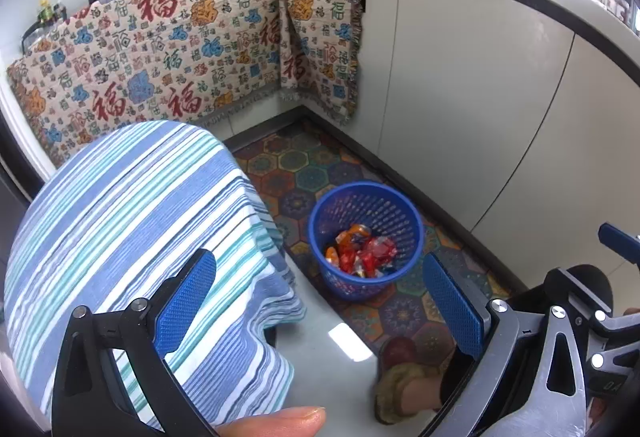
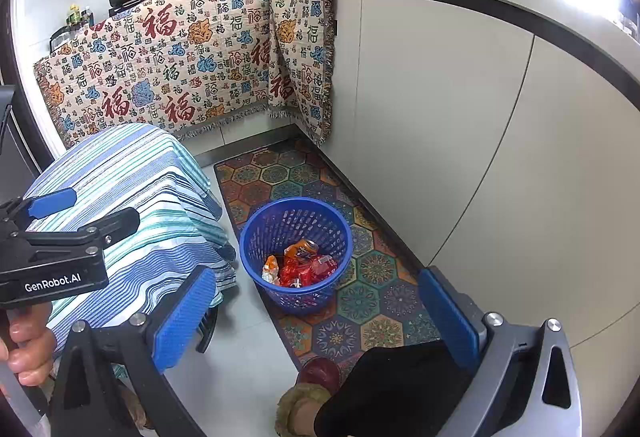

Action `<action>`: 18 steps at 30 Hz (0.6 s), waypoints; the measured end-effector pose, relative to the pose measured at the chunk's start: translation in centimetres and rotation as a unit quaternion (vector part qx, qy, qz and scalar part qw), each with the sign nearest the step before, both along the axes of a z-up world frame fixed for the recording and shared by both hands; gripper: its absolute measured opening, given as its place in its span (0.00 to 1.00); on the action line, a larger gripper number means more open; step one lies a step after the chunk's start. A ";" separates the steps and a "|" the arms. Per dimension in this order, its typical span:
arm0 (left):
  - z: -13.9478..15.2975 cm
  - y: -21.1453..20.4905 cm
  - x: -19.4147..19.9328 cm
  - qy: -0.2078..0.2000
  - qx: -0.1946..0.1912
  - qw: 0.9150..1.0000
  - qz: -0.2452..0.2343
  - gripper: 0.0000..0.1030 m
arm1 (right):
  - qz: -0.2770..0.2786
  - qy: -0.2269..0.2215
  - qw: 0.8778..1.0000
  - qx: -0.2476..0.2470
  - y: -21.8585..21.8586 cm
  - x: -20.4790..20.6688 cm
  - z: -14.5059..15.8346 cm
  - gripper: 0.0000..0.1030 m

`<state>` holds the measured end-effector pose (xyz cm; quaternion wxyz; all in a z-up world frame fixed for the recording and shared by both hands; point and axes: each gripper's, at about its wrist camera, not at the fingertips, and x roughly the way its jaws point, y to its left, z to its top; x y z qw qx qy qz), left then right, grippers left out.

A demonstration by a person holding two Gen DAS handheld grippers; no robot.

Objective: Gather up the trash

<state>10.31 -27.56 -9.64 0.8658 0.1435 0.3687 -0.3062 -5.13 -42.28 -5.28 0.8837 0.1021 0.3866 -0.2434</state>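
1. Left gripper (image 1: 320, 301): blue pads spread wide, nothing between them; it hangs above grey floor, lower centre of the left wrist view.
2. Right gripper (image 2: 316, 317): fingers likewise wide apart and empty, low in the right wrist view.
3. Blue basket (image 2: 256, 237) stands on the patterned floor mat (image 2: 372, 301), centre frame, beside the white cabinets (image 2: 460, 117).
4. Crumpled wrappers (image 2: 304, 267) (red and orange, shiny) lie in the basket's bottom.
5. Striped cloth (image 1: 132, 221) covers a table at left, just beside the basket.
6. A slippered foot (image 1: 400, 381) shows at the bottom edge.
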 end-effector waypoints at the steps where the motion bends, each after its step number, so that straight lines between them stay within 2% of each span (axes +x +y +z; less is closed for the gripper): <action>1: 0.0 0.0 0.0 0.000 0.000 1.000 -0.001 1.00 | 0.000 0.000 1.000 0.000 0.0 0.0 0.0 1.00; 18: 0.0 -0.1 -0.1 0.002 0.003 1.000 -0.001 1.00 | -0.002 0.003 1.000 0.000 -0.1 -0.1 -0.1 1.00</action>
